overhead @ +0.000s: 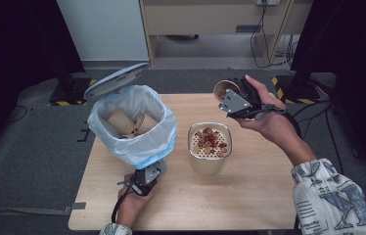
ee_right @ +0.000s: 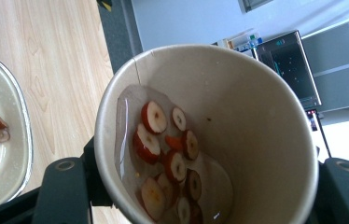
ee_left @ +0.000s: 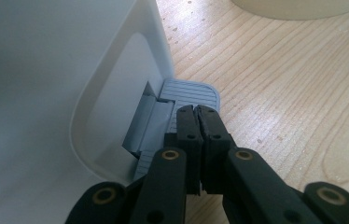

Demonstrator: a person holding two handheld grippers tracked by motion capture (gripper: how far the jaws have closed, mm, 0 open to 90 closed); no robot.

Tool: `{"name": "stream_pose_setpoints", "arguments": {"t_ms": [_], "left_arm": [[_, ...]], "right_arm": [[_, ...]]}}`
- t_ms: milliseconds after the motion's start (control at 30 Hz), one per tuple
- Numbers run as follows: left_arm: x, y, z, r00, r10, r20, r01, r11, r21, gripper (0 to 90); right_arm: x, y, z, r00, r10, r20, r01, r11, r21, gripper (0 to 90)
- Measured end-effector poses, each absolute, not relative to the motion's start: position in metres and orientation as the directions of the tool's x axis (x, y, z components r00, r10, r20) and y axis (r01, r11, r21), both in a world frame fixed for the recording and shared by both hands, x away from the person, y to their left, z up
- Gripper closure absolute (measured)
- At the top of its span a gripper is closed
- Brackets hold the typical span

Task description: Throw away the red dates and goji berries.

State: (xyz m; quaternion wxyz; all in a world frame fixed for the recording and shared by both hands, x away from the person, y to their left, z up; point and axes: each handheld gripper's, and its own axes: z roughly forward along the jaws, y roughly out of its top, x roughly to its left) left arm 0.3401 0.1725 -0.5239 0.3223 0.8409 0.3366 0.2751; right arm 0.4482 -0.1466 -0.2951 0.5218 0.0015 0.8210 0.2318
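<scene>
A white pedal bin (overhead: 137, 152) lined with a clear bag stands at the table's left, lid (overhead: 115, 81) raised, with used paper cups (overhead: 122, 121) inside. My left gripper (overhead: 150, 172) sits at the bin's foot. Its jaws are shut with nothing between them, and the tips (ee_left: 196, 111) rest on the grey pedal (ee_left: 189, 93) beside the bin wall (ee_left: 46, 93). My right gripper (overhead: 234, 95) hovers above the table's far right, shut on a tilted paper cup (overhead: 225, 89). That cup (ee_right: 238, 93) holds water and red fruit slices (ee_right: 168, 158).
A cream bowl (overhead: 209, 164) with a perforated strainer insert stands mid-table, red slices (overhead: 210, 138) lying on the strainer; its rim (ee_right: 23, 135) is below and left of the cup. Bare wood table (overhead: 249, 196) lies in front. Black stands and cables are on the floor behind.
</scene>
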Motion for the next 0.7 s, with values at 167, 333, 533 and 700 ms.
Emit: {"name": "stream_pose_setpoints", "arguments": {"t_ms": [167,333,533,700], "left_arm": [[0.3403,0.1725,-0.5240,0.623,0.743,0.246,0.388,-0.566,0.727,87.5],[0.3404,0.1727,-0.5239,0.623,0.743,0.245,0.389,-0.565,0.727,87.5],[0.3403,0.1727,-0.5239,0.623,0.742,0.246,0.388,-0.566,0.727,87.5],[0.3403,0.1728,-0.5239,0.623,0.743,0.245,0.389,-0.566,0.727,87.5]], "right_arm": [[0.4465,-0.1438,-0.2949,-0.436,0.210,-0.875,-0.244,0.909,0.339,32.9],[0.4449,-0.1408,-0.2952,-0.425,0.179,-0.887,-0.255,0.917,0.307,32.9],[0.4444,-0.1394,-0.2963,-0.403,0.147,-0.903,-0.263,0.927,0.268,32.9],[0.4433,-0.1407,-0.2950,-0.398,0.140,-0.907,-0.264,0.929,0.259,32.9]]}}
